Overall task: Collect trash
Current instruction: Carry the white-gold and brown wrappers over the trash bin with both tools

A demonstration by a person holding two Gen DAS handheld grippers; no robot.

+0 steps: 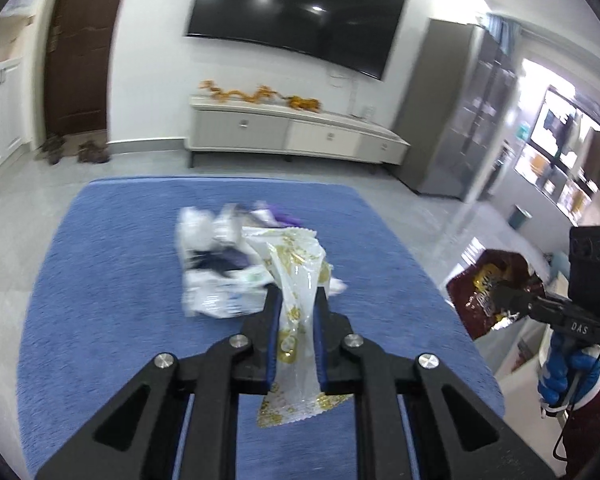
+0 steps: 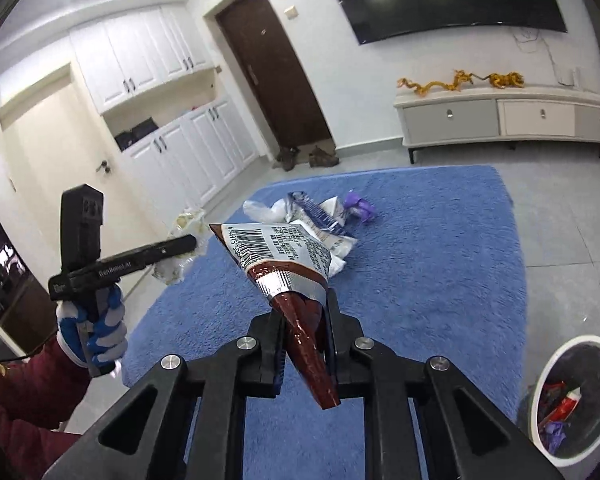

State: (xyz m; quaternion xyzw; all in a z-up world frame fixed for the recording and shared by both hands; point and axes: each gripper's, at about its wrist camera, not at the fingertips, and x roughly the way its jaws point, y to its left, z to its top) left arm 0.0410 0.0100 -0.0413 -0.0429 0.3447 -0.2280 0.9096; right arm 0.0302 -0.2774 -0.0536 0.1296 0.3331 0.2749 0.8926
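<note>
The left hand-held gripper [image 1: 298,300] pinches a clear gold-printed wrapper [image 1: 296,280]; the right hand-held gripper [image 2: 304,304] clamps a brown snack bag [image 2: 284,256].

A home living room: big dark television [image 1: 296,12] on a white wall above a low white cabinet [image 1: 296,132], blue rug [image 2: 420,248] on grey tiled floor, brown entry door [image 2: 272,76] with shoes [image 2: 304,156] beside it, white built-in cupboards [image 2: 148,52].

Readable markings:
- "DAS" in white letters on the black body of the right claw [image 1: 500,294].
- "GenRobot.AI" in white letters on the black arm of the left claw [image 2: 192,245].
- Barcode with partly legible digits, plus small print too fine to read, on the brown wrapper [image 2: 276,248].
</note>
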